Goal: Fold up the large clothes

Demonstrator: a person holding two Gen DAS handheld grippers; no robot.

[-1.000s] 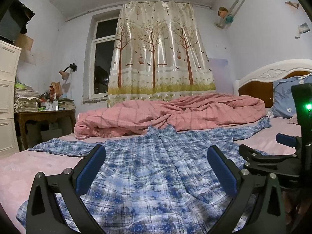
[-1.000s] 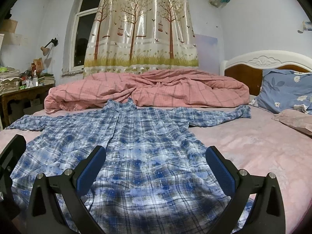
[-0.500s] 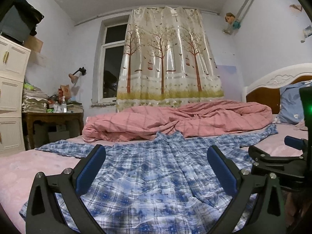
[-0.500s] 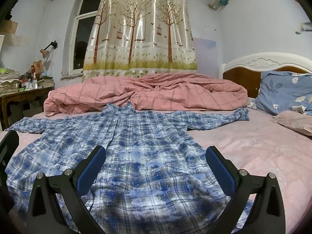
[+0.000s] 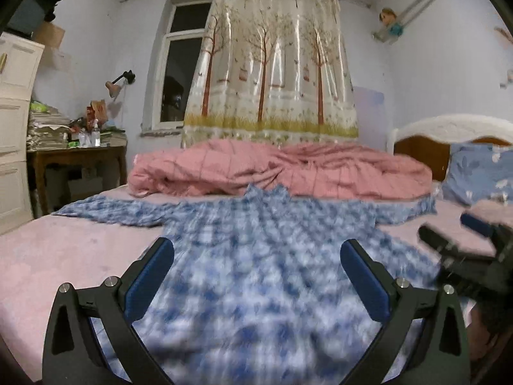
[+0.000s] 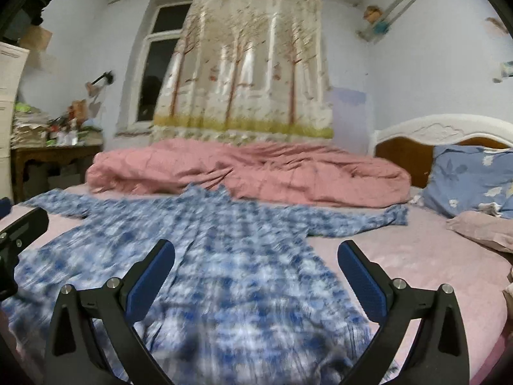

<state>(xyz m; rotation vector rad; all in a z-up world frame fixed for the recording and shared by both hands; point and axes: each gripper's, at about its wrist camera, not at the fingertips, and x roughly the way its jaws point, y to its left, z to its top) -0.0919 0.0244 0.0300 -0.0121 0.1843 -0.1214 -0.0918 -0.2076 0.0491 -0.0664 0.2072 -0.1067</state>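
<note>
Left tool (image 5: 257,271) hovering low over the hem end of a blue plaid shirt (image 5: 266,256), blue pads spread wide, nothing between them. Right tool (image 6: 256,269) likewise held above the same hem end, a little toward the shirt's right side, pads apart and empty, though just drawn slightly closer together. Each tool's black frame visible at the edge of the other's view.

Shirt spread flat on a pink bed sheet (image 6: 416,256), long axis running from the hem nearest the tools straight away to the collar. Collar pointing at a rumpled pink quilt (image 6: 250,170) and almost touching its near edge. Sleeves stretched out sideways from the shoulders, one left, one right. Fabric blurred in both views.

Beyond the quilt, from the shirt: a tree-print curtain (image 5: 272,64) over part of a dark window. Right of the shirt: a blue floral pillow (image 6: 468,179) against a white headboard. Left of the shirt: a cluttered wooden bench (image 5: 77,157).
</note>
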